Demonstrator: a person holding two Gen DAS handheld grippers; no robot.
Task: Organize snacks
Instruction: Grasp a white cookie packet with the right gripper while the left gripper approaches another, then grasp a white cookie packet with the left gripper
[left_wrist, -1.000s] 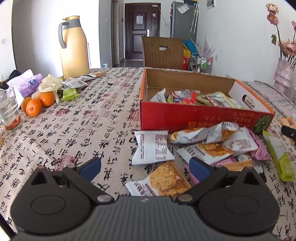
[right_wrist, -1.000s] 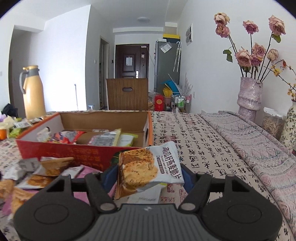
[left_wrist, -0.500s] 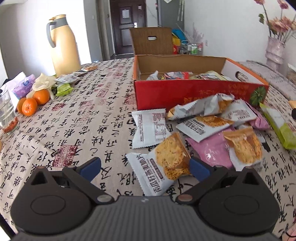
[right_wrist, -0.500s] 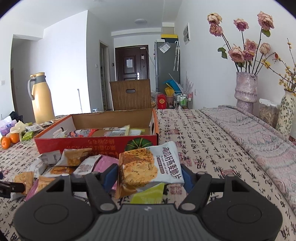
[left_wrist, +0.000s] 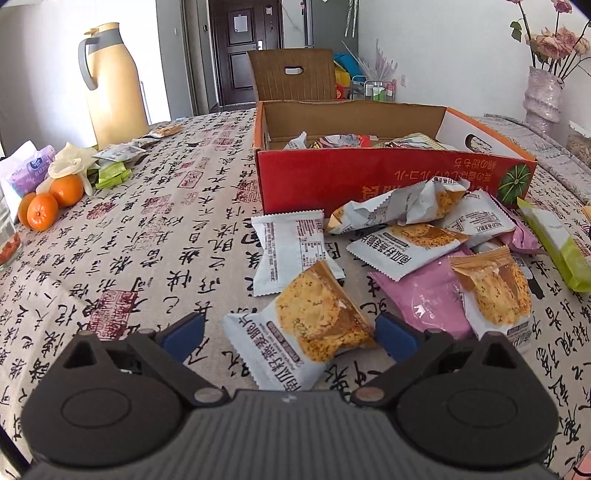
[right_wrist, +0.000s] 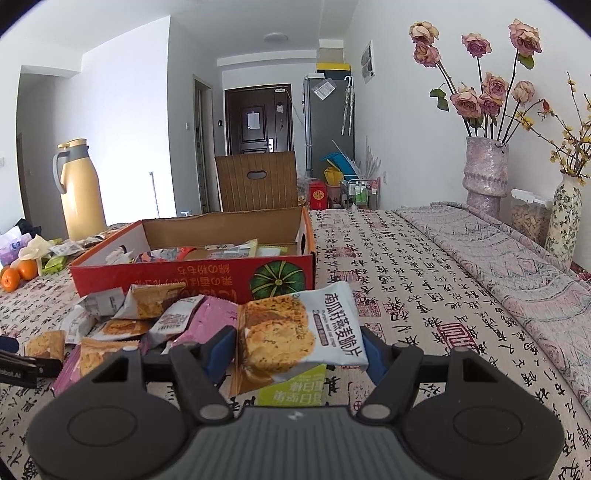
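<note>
A: The right hand-held gripper (right_wrist: 299, 349) is closed on a white crinkly foil cracker packet (right_wrist: 301, 332), blue pads pressing both its side edges, holding it above the table (right_wrist: 424, 295) just in front of the red cardboard box (right_wrist: 192, 275). The packet bows between the pads, so it could slide out before clearing the box wall.

B: And the left hand-held gripper (left_wrist: 291, 338)?

A: Its jaws stand wide apart around a second white cracker packet (left_wrist: 310, 339) lying flat on the table; the right pad sits at its corner, the left pad is clear. Closing there might only pinch a corner, or nudge the pink foil packet (left_wrist: 424, 299) beside it.
</note>
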